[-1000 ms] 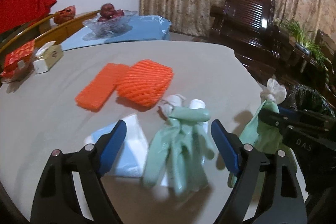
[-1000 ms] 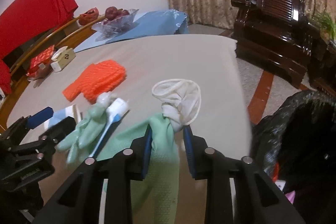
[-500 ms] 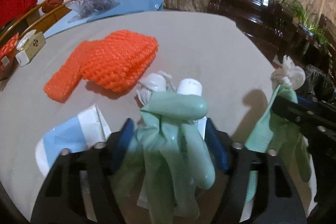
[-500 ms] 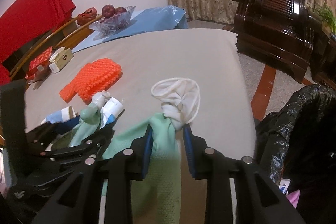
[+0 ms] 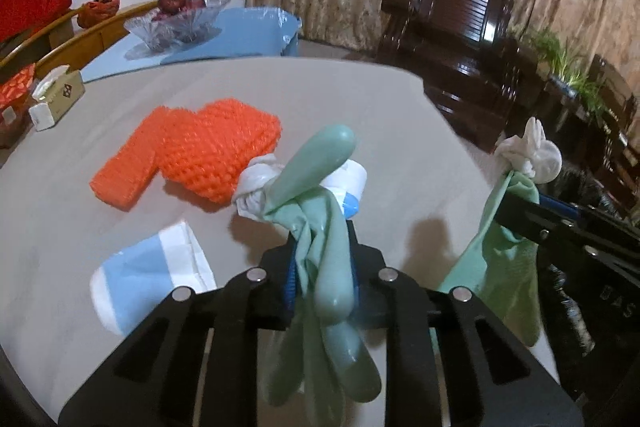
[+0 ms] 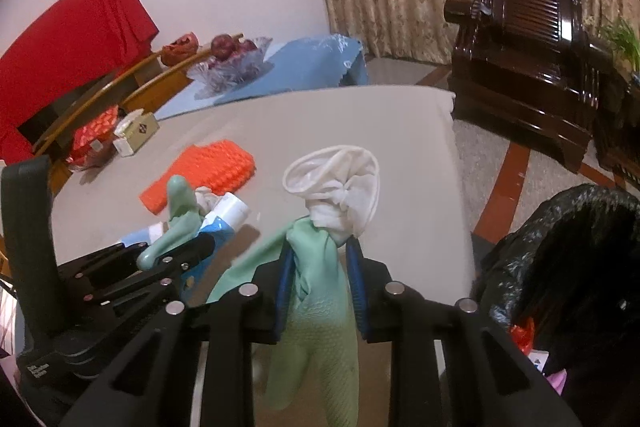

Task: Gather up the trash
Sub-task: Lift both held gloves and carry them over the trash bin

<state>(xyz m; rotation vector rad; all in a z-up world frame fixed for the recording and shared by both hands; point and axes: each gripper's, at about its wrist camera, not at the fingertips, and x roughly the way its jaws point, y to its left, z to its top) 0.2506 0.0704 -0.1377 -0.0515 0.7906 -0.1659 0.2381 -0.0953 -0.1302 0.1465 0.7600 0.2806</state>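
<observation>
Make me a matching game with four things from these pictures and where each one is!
Things:
1. orange foam net
2. left glove
3. fruit bowl
4. black trash bag

Places:
A. on the blue cloth at the back
B. pinched in the left gripper
C. on the floor beside the table
D. lying flat on the grey table

Pairs: 1-D, 2-B, 3-A, 4-C
</observation>
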